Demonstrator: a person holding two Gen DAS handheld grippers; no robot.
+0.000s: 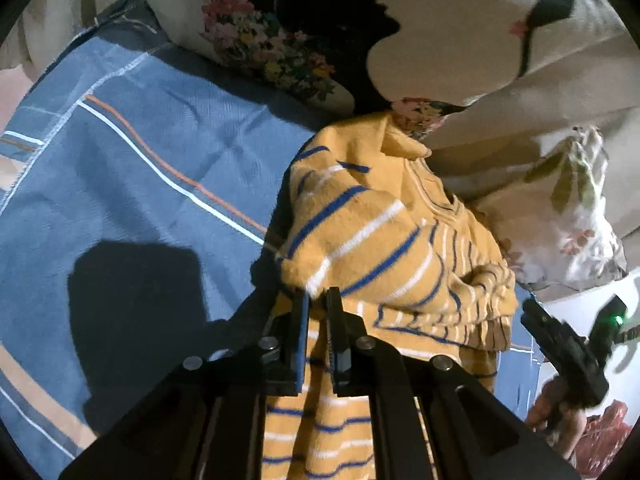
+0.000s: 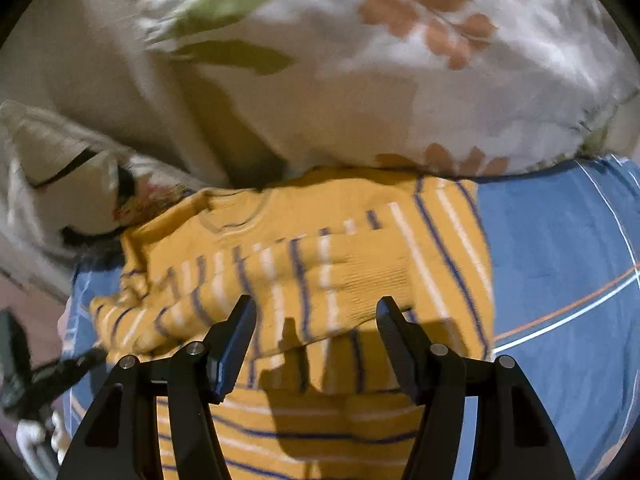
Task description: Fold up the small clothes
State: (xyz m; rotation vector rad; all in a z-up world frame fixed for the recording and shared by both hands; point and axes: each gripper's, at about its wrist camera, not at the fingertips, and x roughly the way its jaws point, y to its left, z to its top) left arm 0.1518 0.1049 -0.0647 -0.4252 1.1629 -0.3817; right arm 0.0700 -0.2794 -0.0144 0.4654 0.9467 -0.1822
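Garment: a yellow sweater [image 1: 384,240] with blue and white stripes lies bunched on the blue bed sheet [image 1: 132,168], just beside the floral pillows [image 1: 460,32].
Left gripper [image 1: 318,300]: its fingers are together, clamped on a fold of the sweater, which is pulled up between them.
Right gripper [image 2: 316,312]: its fingers stand wide apart above the sweater; they press on nothing.
Hand [image 1: 560,412]: at the right edge of the left wrist view, gripping the other tool.

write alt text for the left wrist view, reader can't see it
The left gripper is shut on a fold of a yellow striped sweater, lifting it off a blue bedsheet. Floral pillows lie behind, and the right gripper shows at the right edge.
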